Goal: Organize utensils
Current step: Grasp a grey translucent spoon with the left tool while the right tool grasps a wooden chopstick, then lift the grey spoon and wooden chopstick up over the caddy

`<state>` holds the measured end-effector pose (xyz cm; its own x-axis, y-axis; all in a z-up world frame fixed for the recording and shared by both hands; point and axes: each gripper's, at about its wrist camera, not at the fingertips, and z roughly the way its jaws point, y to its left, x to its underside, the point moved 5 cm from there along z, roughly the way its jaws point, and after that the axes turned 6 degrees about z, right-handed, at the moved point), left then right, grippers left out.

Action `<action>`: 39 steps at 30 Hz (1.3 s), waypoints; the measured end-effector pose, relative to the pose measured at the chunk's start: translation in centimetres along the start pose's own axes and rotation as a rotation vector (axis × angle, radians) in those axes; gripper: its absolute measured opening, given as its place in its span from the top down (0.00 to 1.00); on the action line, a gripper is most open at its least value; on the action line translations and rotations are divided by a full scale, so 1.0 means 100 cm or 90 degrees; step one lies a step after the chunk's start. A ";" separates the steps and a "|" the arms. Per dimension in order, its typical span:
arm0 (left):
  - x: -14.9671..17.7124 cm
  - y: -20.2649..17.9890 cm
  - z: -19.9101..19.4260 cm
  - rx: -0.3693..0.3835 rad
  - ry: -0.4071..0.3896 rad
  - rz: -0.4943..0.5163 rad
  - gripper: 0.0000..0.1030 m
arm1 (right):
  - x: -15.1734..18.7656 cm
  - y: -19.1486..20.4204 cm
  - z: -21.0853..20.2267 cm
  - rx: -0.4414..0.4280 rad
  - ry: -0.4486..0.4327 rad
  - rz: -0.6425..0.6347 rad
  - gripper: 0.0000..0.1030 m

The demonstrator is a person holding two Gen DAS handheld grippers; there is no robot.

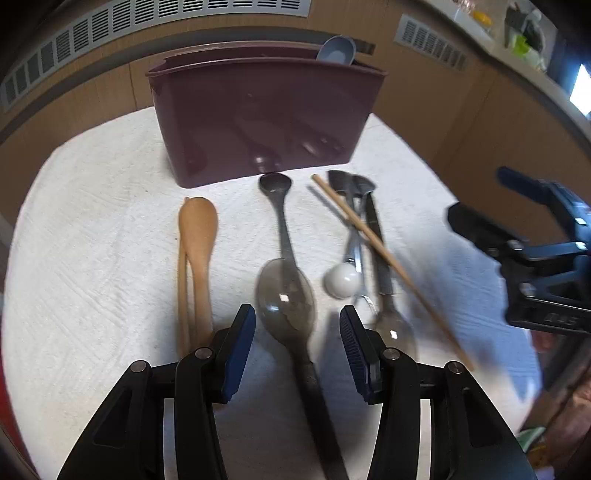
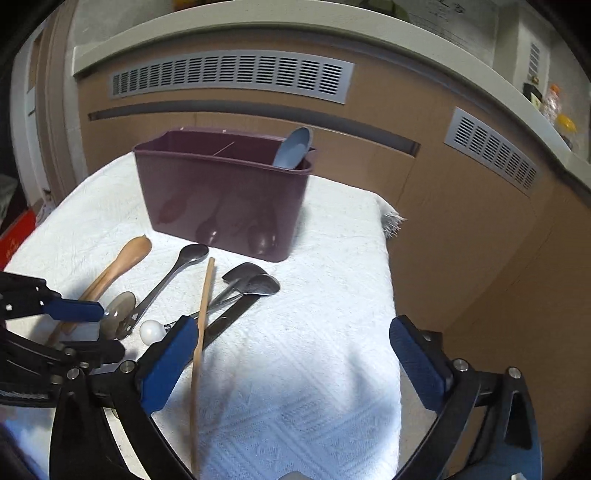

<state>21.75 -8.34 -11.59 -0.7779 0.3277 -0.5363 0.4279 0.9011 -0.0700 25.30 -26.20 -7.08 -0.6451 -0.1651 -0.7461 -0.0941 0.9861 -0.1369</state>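
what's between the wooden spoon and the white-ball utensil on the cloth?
Two grey metal spoons lie end to end between the wooden spoon and the white ball; clearest in the left wrist view.

We see a white textured cloth [image 2: 295, 369] covering the tabletop, its fringed corner hanging at the far edge. Behind it stand brown cabinet panels [image 2: 461, 229] with 2 grey slatted vents [image 2: 232, 75], under a pale countertop [image 2: 332, 22].

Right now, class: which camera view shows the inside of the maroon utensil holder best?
The right wrist view: the maroon utensil holder shows its open top, divider and blue spoon. The left wrist view shows mostly its front wall.
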 end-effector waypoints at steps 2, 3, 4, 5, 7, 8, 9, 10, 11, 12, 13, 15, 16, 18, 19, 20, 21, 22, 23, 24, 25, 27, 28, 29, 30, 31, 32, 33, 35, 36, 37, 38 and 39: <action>-0.001 0.001 0.002 -0.016 -0.012 -0.002 0.62 | 0.002 -0.005 -0.002 0.014 0.002 0.010 0.01; 0.000 0.004 0.001 -0.020 -0.015 -0.004 0.67 | 0.002 -0.006 -0.003 0.012 0.000 0.013 0.01; 0.000 0.006 0.000 -0.017 -0.019 -0.009 0.67 | 0.003 -0.005 -0.003 -0.001 -0.003 0.015 0.01; 0.001 0.010 -0.002 -0.011 -0.026 -0.020 0.67 | 0.004 -0.003 -0.002 -0.016 -0.005 0.013 0.01; 0.002 0.020 -0.011 -0.012 -0.042 -0.032 0.67 | 0.006 0.006 0.001 -0.059 0.014 -0.003 0.01; 0.002 0.024 -0.016 -0.015 -0.051 -0.036 0.67 | 0.008 0.010 0.002 -0.072 0.023 -0.007 0.07; 0.001 0.028 -0.021 -0.019 -0.061 -0.042 0.67 | 0.010 0.016 0.004 -0.087 0.033 -0.009 0.13; 0.000 0.032 -0.027 -0.021 -0.071 -0.047 0.67 | 0.011 0.021 0.007 -0.097 0.042 -0.013 0.26; -0.001 0.037 -0.032 -0.025 -0.079 -0.051 0.67 | 0.013 0.029 0.012 -0.112 0.064 -0.021 0.38; -0.001 0.041 -0.037 -0.032 -0.088 -0.055 0.67 | 0.014 0.034 0.016 -0.124 0.077 -0.025 0.41; -0.003 0.043 -0.041 -0.037 -0.095 -0.059 0.67 | 0.016 0.041 0.020 -0.141 0.092 -0.027 0.43; -0.002 0.048 -0.048 -0.040 -0.104 -0.064 0.67 | 0.017 0.049 0.028 -0.161 0.110 -0.022 0.51; -0.002 0.050 -0.050 -0.039 -0.108 -0.067 0.67 | 0.018 0.053 0.033 -0.164 0.122 -0.025 0.63; -0.002 0.052 -0.053 -0.038 -0.112 -0.071 0.67 | 0.018 0.056 0.043 -0.162 0.134 -0.022 0.73; -0.001 0.052 -0.054 -0.037 -0.112 -0.072 0.67 | 0.018 0.056 0.048 -0.164 0.144 -0.012 0.74; 0.000 0.053 -0.054 -0.036 -0.112 -0.074 0.67 | 0.018 0.055 0.051 -0.168 0.149 -0.003 0.74; 0.002 0.053 -0.054 -0.035 -0.112 -0.075 0.67 | 0.018 0.055 0.052 -0.173 0.149 0.003 0.74; 0.002 0.052 -0.053 -0.034 -0.112 -0.077 0.67 | 0.018 0.055 0.052 -0.180 0.153 0.008 0.80; 0.002 0.052 -0.053 -0.032 -0.112 -0.078 0.67 | 0.018 0.055 0.052 -0.183 0.156 0.008 0.89; 0.002 0.051 -0.052 -0.029 -0.111 -0.078 0.67 | 0.018 0.056 0.051 -0.180 0.155 0.007 0.94; 0.002 0.051 -0.053 -0.028 -0.112 -0.078 0.67 | 0.018 0.056 0.049 -0.168 0.152 0.001 0.96; 0.002 0.049 -0.056 -0.025 -0.119 -0.076 0.67 | 0.016 0.053 0.044 -0.157 0.143 0.001 0.96; 0.001 0.049 -0.058 -0.023 -0.121 -0.075 0.67 | 0.014 0.050 0.041 -0.160 0.138 0.005 0.96; 0.001 0.049 -0.059 -0.021 -0.124 -0.076 0.67 | 0.013 0.049 0.034 -0.168 0.131 0.012 0.96; 0.001 0.049 -0.062 -0.020 -0.127 -0.077 0.67 | 0.012 0.047 0.032 -0.171 0.126 0.017 0.96; 0.000 0.048 -0.064 -0.018 -0.129 -0.077 0.67 | 0.010 0.045 0.026 -0.173 0.117 0.024 0.96; 0.000 0.048 -0.066 -0.018 -0.133 -0.079 0.67 | 0.008 0.042 0.020 -0.175 0.108 0.031 0.96; -0.001 0.047 -0.068 -0.019 -0.135 -0.080 0.67 | 0.006 0.041 0.016 -0.178 0.102 0.034 0.96; -0.002 0.046 -0.074 -0.023 -0.142 -0.077 0.67 | 0.003 0.038 0.008 -0.177 0.082 0.043 0.96; -0.002 0.045 -0.077 -0.025 -0.145 -0.075 0.67 | 0.002 0.038 0.004 -0.176 0.074 0.044 0.96; -0.002 0.044 -0.079 -0.027 -0.148 -0.074 0.67 | 0.000 0.036 0.002 -0.177 0.070 0.044 0.96; -0.003 0.044 -0.082 -0.028 -0.152 -0.073 0.67 | -0.001 0.036 -0.001 -0.177 0.064 0.046 0.96; -0.004 0.043 -0.085 -0.029 -0.156 -0.073 0.67 | -0.002 0.035 -0.002 -0.177 0.060 0.047 0.96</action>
<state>19.98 -2.15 -4.58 -0.6824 0.1496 -0.7155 0.3189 0.9417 -0.1072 24.93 -22.74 -7.29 -0.7243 -0.1027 -0.6817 -0.2399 0.9646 0.1096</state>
